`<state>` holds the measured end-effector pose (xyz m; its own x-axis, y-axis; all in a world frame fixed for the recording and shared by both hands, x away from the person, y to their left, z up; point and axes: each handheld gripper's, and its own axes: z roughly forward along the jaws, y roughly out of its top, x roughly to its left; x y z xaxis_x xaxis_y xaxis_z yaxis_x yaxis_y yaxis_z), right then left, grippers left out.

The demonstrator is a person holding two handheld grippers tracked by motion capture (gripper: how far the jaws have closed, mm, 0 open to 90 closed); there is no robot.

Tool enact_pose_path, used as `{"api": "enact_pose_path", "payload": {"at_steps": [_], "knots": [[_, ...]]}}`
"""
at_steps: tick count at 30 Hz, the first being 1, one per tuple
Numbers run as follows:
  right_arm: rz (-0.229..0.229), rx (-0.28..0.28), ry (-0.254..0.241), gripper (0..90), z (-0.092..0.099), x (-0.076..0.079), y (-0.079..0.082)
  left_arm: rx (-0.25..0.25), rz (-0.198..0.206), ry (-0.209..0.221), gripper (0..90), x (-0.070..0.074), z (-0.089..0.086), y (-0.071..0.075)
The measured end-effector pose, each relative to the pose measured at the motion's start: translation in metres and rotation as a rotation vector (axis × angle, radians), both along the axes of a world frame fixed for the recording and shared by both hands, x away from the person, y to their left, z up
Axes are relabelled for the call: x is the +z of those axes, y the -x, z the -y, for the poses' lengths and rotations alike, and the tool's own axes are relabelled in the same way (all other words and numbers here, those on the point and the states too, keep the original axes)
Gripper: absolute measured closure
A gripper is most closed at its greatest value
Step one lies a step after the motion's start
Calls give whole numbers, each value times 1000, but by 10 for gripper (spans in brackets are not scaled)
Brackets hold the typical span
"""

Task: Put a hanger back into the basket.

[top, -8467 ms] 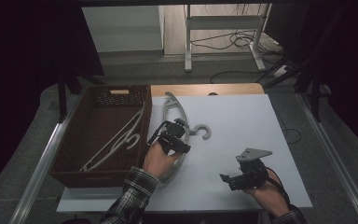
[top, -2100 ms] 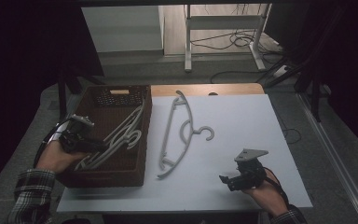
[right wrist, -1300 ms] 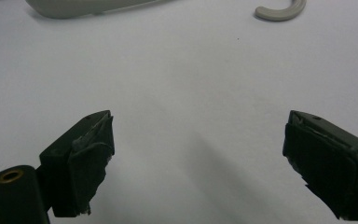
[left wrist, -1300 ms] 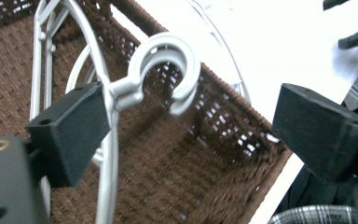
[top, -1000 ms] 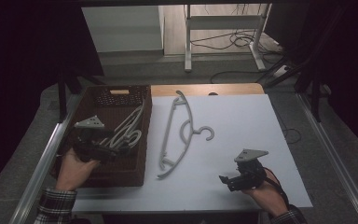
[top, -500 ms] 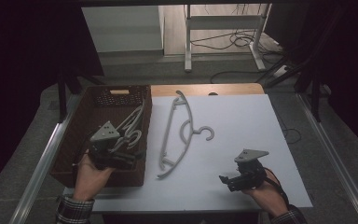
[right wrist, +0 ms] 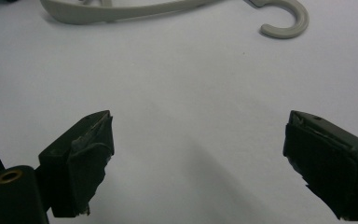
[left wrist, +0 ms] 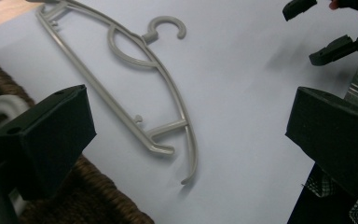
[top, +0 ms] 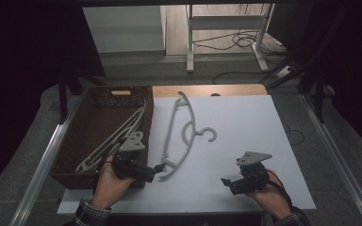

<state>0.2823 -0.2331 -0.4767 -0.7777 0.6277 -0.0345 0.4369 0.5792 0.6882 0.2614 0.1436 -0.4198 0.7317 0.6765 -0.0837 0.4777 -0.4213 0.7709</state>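
Found the grey hanger (left wrist: 185, 122) lying flat on the white bench (top: 245, 122), just beside the brown basket (top: 136, 96) but outside of it, with the hook turned away from the basket. Noticed more hangers (top: 118, 136) of the same kind inside the basket, leaned toward its right wall.

Held the left hand-held gripper (top: 158, 168) at the near right corner of the basket, jaws spread wide with nothing between them, and aimed it at the lower end of the hanger (near to it, not touching). Rested the right hand-held gripper (top: 228, 185) on the near right part of the bench, well apart from the hanger, also wide open and empty.

Judged the step in hand as the approach for a grasp on the hanger with the left side. Could not decide from this moment alone where the hanger was meant to go afterwards.

For the next move, needed only a short advance and a little descent, so as to bring one jaw to each side of the thin plastic arm near its end. Then needed a firm closing, because of the narrow and smooth bar. Expected some swinging of the long free part once lifted by one end, so called for a slow lift.
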Motion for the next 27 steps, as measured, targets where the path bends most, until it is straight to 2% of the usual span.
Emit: {"api": "enact_pose_path", "payload": {"at_steps": [3, 7, 16, 19, 22, 27], "knots": [[2, 2, -2, 90, -1, 0, 0, -8, -18, 3, 12, 0, 7, 0], [0, 3, 3, 90, -1, 0, -1, -26, -65, 6, 28, 1, 18, -3], [-3, -8, 1, 90, 0, 0, -1, -32, -96, -32, 21, 7, 42, -10], [0, -11, -2, 90, 1, 0, -2, -40, -108, -51, 56, 8, 51, -14], [3, -14, -2, 91, 2, 1, -2, -29, -117, -95, 86, 6, 64, -19], [5, -16, -4, 91, 3, 2, -2, -28, -144, -99, 176, 0, 82, -29]]}}
